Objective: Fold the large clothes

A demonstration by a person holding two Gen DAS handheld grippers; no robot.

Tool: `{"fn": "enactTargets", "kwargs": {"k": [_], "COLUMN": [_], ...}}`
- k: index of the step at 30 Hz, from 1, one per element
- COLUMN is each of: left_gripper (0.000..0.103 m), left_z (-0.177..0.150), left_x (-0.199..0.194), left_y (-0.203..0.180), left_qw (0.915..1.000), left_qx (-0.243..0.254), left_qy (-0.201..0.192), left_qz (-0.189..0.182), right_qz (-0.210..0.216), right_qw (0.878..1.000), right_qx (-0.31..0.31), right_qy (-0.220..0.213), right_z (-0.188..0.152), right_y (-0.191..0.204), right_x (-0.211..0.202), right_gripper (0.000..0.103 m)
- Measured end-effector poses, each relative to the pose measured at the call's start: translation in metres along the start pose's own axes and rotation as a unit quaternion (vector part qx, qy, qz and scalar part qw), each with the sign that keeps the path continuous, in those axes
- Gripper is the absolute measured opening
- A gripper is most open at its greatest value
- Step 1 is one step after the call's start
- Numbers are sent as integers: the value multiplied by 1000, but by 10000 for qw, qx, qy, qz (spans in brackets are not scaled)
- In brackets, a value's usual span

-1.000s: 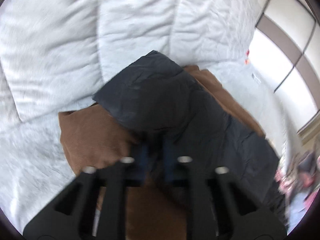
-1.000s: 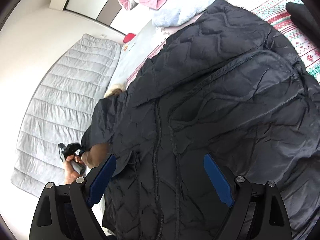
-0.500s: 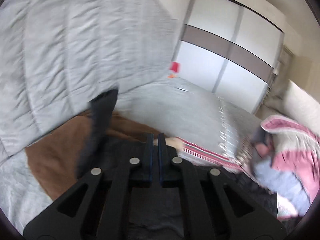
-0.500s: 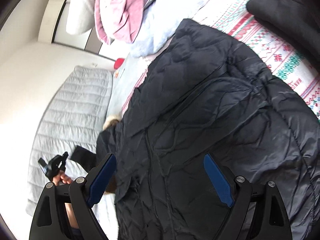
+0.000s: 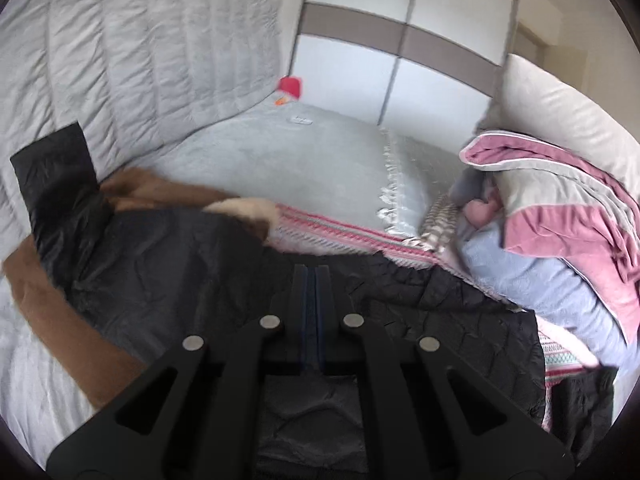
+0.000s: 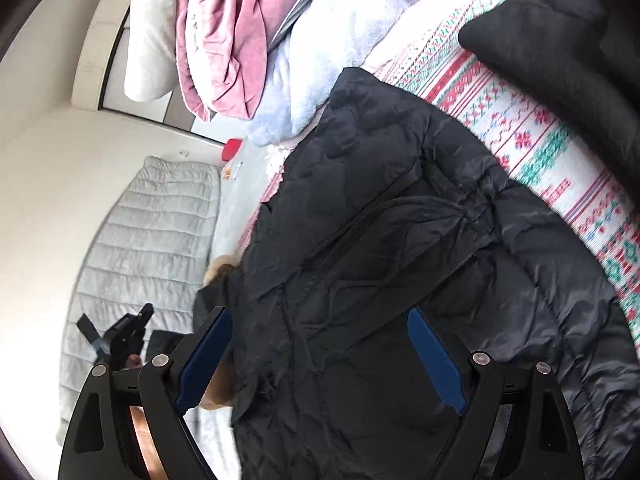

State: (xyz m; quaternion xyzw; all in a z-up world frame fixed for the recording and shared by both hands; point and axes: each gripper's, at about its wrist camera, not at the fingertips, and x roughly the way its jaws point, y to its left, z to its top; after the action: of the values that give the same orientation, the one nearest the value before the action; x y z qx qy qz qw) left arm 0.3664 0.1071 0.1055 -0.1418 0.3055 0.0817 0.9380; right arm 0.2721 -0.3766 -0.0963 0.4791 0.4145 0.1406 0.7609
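Observation:
A black quilted jacket [image 6: 400, 280] lies spread on the bed, its brown lining [image 5: 60, 320] and pale fur trim [image 5: 244, 206] showing at the left. One black sleeve [image 5: 56, 176] sticks up at the far left. My left gripper [image 5: 311, 270] hovers over the jacket [image 5: 160, 276], its jaws almost together and just opening, with nothing between them. In the right wrist view the left gripper [image 6: 120, 336] is at the lower left, held in a hand. My right gripper [image 6: 320, 344] hangs wide open above the jacket's front, gripping nothing.
A heap of pink [image 6: 228, 40] and pale blue blankets [image 5: 540, 280] and a white pillow [image 5: 560, 112] lie past the jacket. A patterned knit blanket [image 6: 540, 140] lies under it, and another dark garment [image 6: 540, 28] is beyond. A grey quilted cover [image 5: 140, 60] and a wardrobe [image 5: 400, 48] stand behind.
My left gripper let go of the black sleeve, shut, rose and swung right toward the wardrobe. The right gripper drifted a little over the jacket, still wide open.

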Motion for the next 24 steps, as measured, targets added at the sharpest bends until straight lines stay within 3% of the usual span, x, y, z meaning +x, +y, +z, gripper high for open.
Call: {"fn": "enactTargets", "kwargs": {"k": [2, 3, 4, 6, 8, 11, 12, 15, 17, 18, 19, 21, 24], "left_gripper": [49, 77, 88, 88, 88, 88, 88, 83, 78, 69, 44, 4, 3], "left_z": [-1, -3, -6, -11, -19, -30, -30, -25, -19, -18, -15, -15, -7], "left_x": [3, 4, 4, 7, 16, 20, 22, 29, 38, 42, 49, 57, 43], "left_y": [37, 61, 89, 157, 238, 312, 327, 346, 343, 341, 336, 334, 321], "left_qw": [9989, 9969, 9933, 9812, 9564, 9197, 9141, 9140, 9225, 9257, 9289, 9319, 9325], "left_qx": [-409, -630, -886, -1587, -2667, -3757, -3905, -3952, -3721, -3616, -3455, -3350, -3238], "left_qy": [27, -29, -118, -128, 234, 217, 159, -92, -214, -203, -110, -29, -355], "left_qz": [246, 465, 734, 1087, 1166, 1117, 1081, 916, 1001, 1089, 1330, 1388, 1562], "right_qz": [-26, -2, 34, 58, -26, -114, -133, -215, -244, -233, -214, -176, -188], "right_qw": [10000, 10000, 9999, 9999, 9999, 9998, 9998, 9995, 9995, 9996, 9996, 9997, 9998], "right_qx": [11, 48, 71, 48, -54, -126, -125, -158, -138, -107, -83, -50, -45], "right_qy": [50, 84, 125, 154, 125, 114, 121, 155, 159, 155, 166, 170, 98], "right_z": [0, 0, -1, -2, -4, -6, -7, -9, -9, -9, -8, -7, -5], "right_y": [-2, -3, -3, -2, 3, 7, 7, 7, 5, 4, 2, 1, 1], "right_x": [3, 4, 5, 7, 8, 12, 14, 18, 20, 20, 20, 19, 15], "right_gripper": [91, 91, 91, 91, 91, 91, 91, 91, 91, 91, 91, 91, 91]}}
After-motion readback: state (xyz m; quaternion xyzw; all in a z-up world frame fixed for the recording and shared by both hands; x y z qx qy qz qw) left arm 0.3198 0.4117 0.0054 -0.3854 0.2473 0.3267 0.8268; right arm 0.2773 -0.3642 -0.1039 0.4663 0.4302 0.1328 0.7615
